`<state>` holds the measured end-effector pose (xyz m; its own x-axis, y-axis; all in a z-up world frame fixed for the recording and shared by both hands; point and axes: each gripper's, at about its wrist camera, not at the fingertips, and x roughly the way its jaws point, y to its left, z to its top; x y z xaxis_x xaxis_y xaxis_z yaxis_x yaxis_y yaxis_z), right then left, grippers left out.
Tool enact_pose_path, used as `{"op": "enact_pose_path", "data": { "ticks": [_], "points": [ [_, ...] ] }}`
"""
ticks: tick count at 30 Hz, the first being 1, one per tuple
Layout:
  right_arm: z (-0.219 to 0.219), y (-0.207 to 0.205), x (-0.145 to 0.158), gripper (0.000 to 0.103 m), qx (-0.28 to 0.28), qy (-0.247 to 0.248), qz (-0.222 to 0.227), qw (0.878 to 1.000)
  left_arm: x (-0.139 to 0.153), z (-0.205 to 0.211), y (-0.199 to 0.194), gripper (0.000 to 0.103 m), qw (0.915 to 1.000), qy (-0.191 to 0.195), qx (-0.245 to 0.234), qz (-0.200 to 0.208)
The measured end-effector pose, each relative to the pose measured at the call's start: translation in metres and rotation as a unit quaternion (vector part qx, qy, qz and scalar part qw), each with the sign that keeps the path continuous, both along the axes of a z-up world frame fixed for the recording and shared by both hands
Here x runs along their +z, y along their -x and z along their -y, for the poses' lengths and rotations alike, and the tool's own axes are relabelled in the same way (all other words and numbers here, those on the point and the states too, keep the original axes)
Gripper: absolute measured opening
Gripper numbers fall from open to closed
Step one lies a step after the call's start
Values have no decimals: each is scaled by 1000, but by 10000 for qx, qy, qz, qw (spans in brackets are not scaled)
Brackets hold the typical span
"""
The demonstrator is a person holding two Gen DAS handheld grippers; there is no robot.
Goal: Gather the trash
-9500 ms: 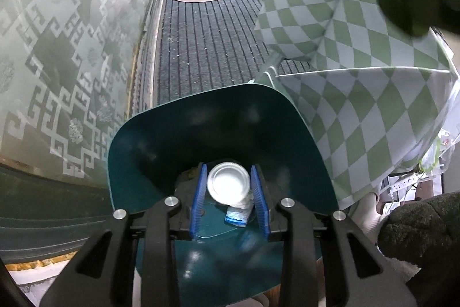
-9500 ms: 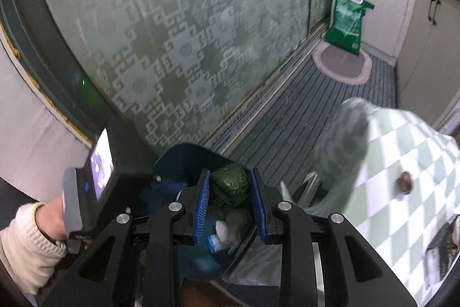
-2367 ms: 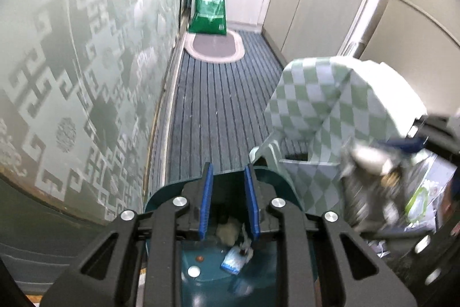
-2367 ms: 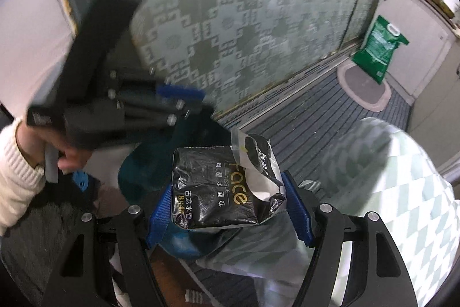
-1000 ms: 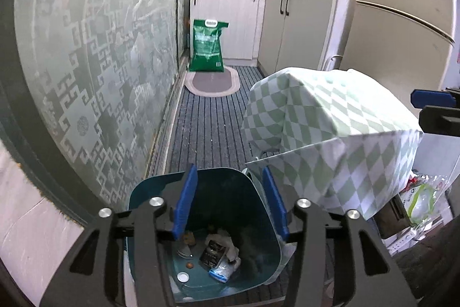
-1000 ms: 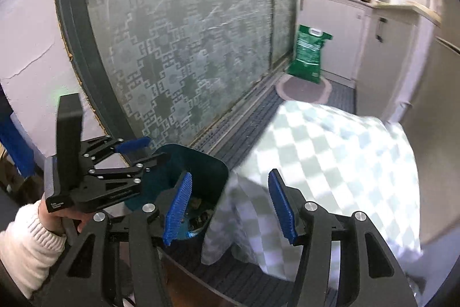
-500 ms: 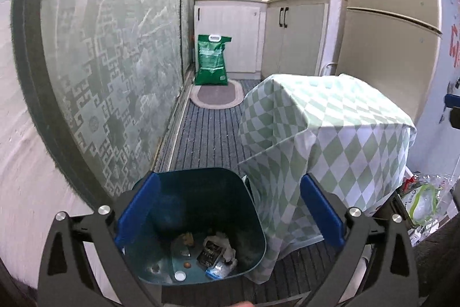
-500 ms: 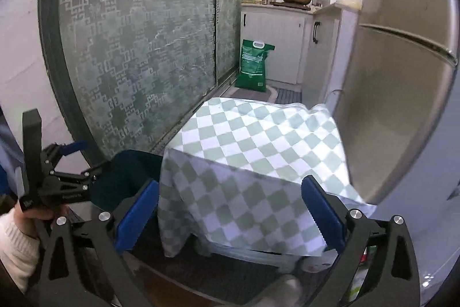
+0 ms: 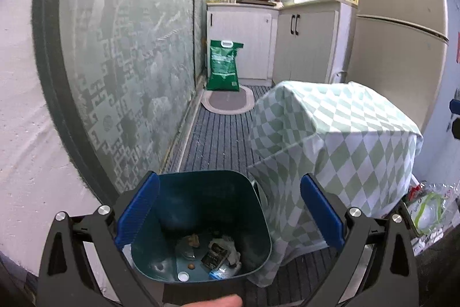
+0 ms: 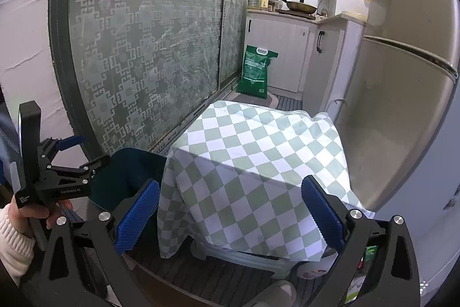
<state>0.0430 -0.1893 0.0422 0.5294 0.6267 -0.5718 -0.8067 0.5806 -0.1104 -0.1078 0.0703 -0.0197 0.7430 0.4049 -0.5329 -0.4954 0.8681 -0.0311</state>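
A: As the left wrist view looked down, what did the trash look like?

B: It lay as a small heap at the bottom of the dark teal plastic waste bin (image 9: pixel 201 220), which stood upright on the striped grey floor mat (image 9: pixel 221 140), mouth up, just beside the low worktop draped in a green-and-white checked cloth (image 9: pixel 339 140). A crumpled black snack packet (image 9: pixel 214 252) lay flat among pale scraps and a small white round lid (image 9: pixel 183 276); I couldn't tell which way the packet's long axis ran.

A: And the jaws?

B: The left gripper (image 9: pixel 228 209) stood wide with nothing between its blue pads. The right gripper (image 10: pixel 230 209) was equally wide and empty, framing the cloth.

A: What differed from earlier?

B: The right jaws had clamped that black packet a couple of seconds before; now it was in the bin. A second before, both pairs were much narrower.
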Motion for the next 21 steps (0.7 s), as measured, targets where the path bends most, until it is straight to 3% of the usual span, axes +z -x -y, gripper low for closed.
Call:
{"op": "enact_pose_path", "data": {
  "ticks": [21],
  "points": [
    [-8,4,-3,100,48,4,-4,10000,6,-5,7,100,9997,-41,136,175]
  ]
}}
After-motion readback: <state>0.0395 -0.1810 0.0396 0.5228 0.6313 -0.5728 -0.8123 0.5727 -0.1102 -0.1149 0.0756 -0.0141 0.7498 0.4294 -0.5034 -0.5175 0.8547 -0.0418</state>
